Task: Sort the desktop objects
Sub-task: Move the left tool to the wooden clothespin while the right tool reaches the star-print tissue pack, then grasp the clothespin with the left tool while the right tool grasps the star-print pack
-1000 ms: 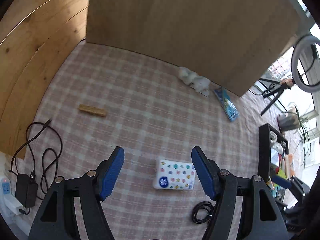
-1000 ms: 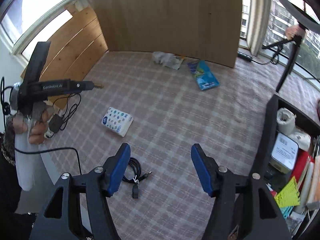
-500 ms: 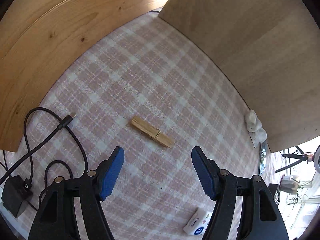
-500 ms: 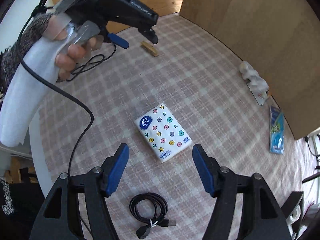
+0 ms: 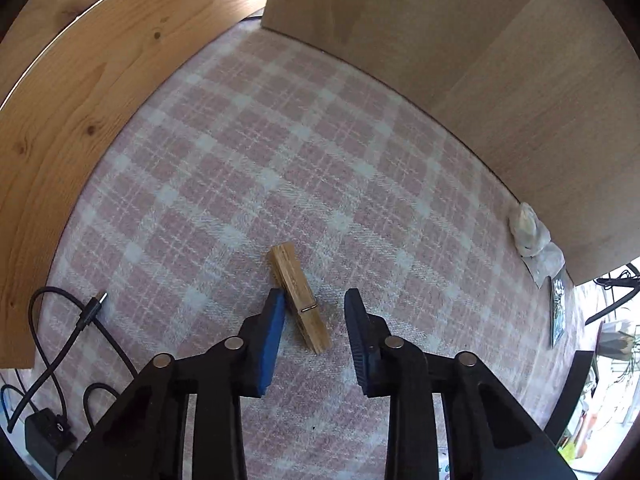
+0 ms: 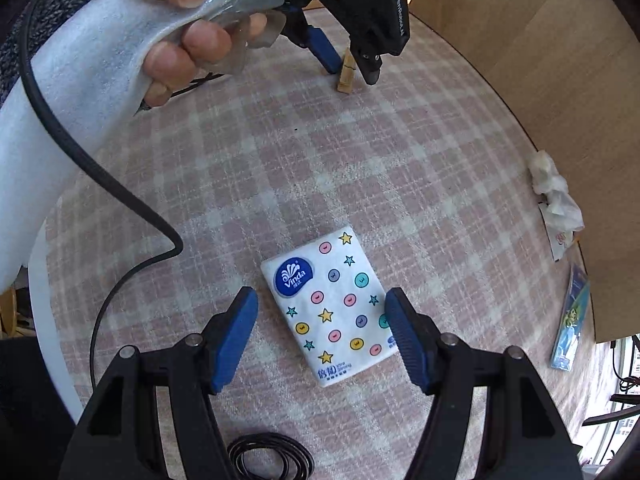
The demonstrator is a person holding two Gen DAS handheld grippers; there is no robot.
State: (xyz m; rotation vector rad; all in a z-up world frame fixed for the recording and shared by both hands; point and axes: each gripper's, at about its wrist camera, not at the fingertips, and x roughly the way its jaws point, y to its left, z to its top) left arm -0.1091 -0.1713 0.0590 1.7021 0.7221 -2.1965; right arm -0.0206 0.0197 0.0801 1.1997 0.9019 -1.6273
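Observation:
A wooden clothespin lies on the pink checked tablecloth. My left gripper is low over it, jaws partly closed either side; the left pad touches it, the right pad stands apart. It also shows in the right wrist view, with the clothespin between its tips. A white tissue pack with coloured dots and stars lies flat. My right gripper is open, low over the pack, a finger on each side, not touching.
Wooden boards wall the back and left. A black cable with charger lies at the left. A coiled black cable lies near the front edge. Crumpled tissue and a blue packet lie at the right.
My left gripper has dropped onto the clothespin and narrowed its jaws around it. My right gripper has moved forward and down so the tissue pack sits between its fingers.

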